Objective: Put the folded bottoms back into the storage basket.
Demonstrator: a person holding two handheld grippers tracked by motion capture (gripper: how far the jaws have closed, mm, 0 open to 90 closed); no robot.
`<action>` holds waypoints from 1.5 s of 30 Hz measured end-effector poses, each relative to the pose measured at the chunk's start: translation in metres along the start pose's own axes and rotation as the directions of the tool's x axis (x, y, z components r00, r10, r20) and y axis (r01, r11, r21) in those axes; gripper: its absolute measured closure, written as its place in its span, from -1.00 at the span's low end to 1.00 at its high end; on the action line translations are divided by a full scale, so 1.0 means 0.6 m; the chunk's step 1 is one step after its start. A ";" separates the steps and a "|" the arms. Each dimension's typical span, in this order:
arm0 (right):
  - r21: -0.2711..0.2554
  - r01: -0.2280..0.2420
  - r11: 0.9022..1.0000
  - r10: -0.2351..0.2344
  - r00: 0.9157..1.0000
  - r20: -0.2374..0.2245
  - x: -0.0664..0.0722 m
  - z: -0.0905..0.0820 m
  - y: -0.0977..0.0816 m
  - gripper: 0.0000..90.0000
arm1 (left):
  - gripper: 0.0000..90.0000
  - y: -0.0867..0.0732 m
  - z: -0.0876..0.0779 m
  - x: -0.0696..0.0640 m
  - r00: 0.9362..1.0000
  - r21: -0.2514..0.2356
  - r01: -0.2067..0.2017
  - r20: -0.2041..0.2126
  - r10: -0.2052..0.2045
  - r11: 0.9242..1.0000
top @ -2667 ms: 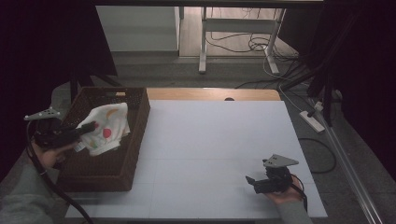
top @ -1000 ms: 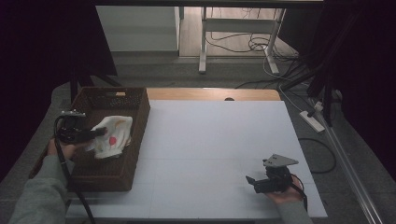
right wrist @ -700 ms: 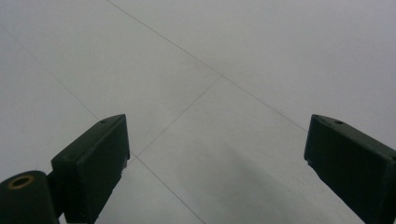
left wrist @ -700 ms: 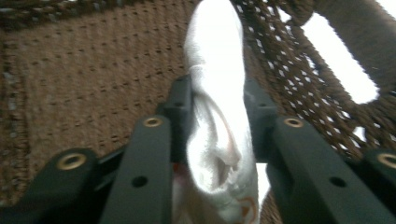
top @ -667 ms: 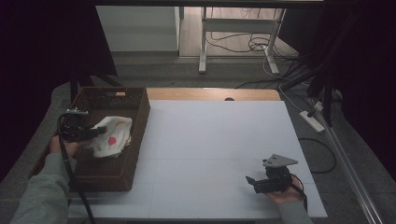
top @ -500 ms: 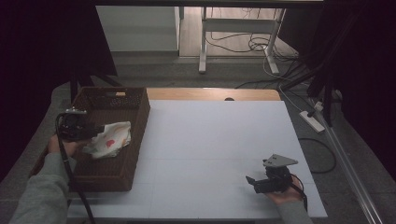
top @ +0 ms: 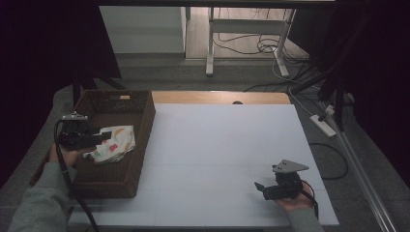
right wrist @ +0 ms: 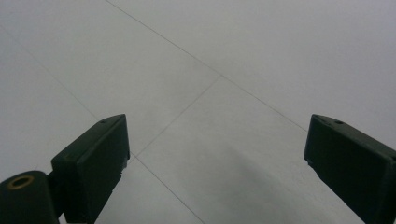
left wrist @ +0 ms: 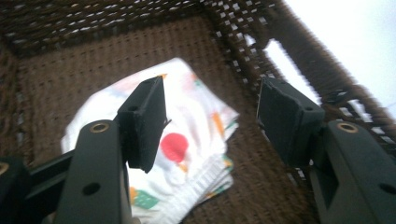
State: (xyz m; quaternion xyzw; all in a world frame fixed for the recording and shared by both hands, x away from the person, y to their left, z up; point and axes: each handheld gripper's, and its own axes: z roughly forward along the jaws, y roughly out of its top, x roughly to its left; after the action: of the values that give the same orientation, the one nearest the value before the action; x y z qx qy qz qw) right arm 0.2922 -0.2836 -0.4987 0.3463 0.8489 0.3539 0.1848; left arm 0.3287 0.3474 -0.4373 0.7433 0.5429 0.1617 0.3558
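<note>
A folded white cloth [top: 114, 143] printed with red, orange and green shapes lies on the floor of a dark brown woven basket [top: 126, 169], about midway along its length. In the left gripper view the cloth [left wrist: 187, 154] rests flat on the weave, its folded edges stacked at the near corner, with the basket's wall [left wrist: 299, 56] and a handle opening rising to the right.

The left hand-held gripper [top: 96, 140] hovers just above the cloth from the basket's left side. Its jaws have just been opening and now stand apart, released; the cloth lies beneath the gap between them, and neither pad presses on it. A black cable trails from this hand-held gripper down past the person's grey sleeve [top: 41, 203].

The basket stands at the left end of the white desk [top: 222, 145]. Well apart from it, near the desk's front right corner, the right hand-held gripper [top: 258, 187] sits low over the bare surface, its jaws spread wide with nothing between them.
</note>
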 end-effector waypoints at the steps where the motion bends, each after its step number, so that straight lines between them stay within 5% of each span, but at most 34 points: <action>1: 0.000 0.000 1.000 0.000 1.000 0.000 0.000 0.000 0.000 -0.84 | -0.09 0.001 -0.001 -0.003 1.000 -0.004 -0.003 0.011 0.003 1.000; 8: -0.001 -0.004 1.000 0.004 1.000 -0.001 -0.001 0.000 -0.001 -0.84 | -0.11 0.000 -0.017 -0.025 0.997 -0.034 -0.009 0.070 0.012 0.999; 30: -0.010 0.011 1.000 -0.011 1.000 -0.005 0.000 -0.001 0.003 -0.84 | -0.17 -0.025 -0.044 -0.106 0.985 -0.087 -0.056 0.160 0.069 0.995; 45: -0.026 0.005 1.000 -0.005 1.000 -0.005 -0.004 -0.004 0.007 -0.84 | -0.29 -0.060 -0.049 -0.181 0.981 -0.136 -0.106 0.147 0.126 0.985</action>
State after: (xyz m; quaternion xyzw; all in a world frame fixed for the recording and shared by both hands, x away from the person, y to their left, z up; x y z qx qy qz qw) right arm 0.2946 -0.2843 -0.4935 0.3408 0.8457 0.3652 0.1879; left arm 0.2466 0.2632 -0.4263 0.7599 0.4578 0.1585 0.4335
